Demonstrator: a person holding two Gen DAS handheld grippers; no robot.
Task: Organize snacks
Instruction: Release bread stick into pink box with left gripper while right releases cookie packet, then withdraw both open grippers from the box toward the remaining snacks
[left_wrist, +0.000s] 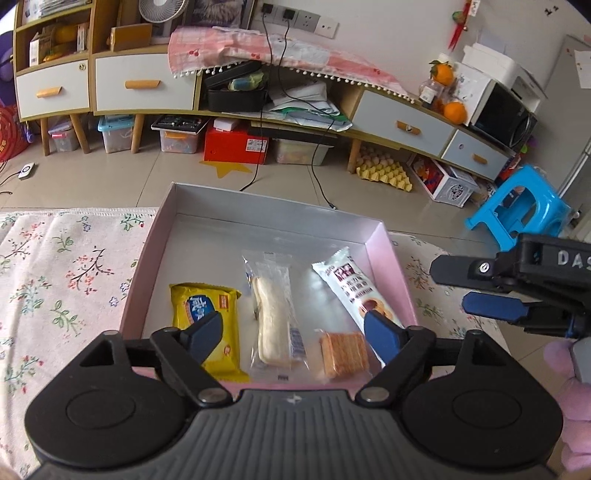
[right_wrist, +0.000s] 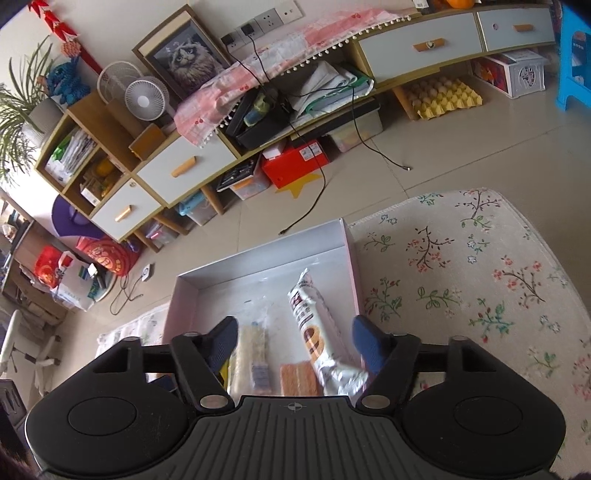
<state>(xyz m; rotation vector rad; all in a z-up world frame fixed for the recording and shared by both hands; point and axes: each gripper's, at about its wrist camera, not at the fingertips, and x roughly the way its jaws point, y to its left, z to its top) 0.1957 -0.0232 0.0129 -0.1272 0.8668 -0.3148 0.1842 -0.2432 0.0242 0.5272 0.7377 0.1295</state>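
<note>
Left wrist view: left tongs (left_wrist: 293, 330) released above a shallow pink box (left_wrist: 400, 273) on the floral-clothed desk (left_wrist: 66, 266); inside lie a yellow biscuit pack (left_wrist: 201, 301), a clear-wrapped bread stick (left_wrist: 271, 314), a wafer pack (left_wrist: 343, 354) and a white cake wrapper (left_wrist: 345, 284). The right tongs (left_wrist: 448, 288) gape empty beside the box. Right wrist view: right tongs (right_wrist: 295, 341) released over the same white wrapper (right_wrist: 314, 314) and wafer pack (right_wrist: 299, 380).
</note>
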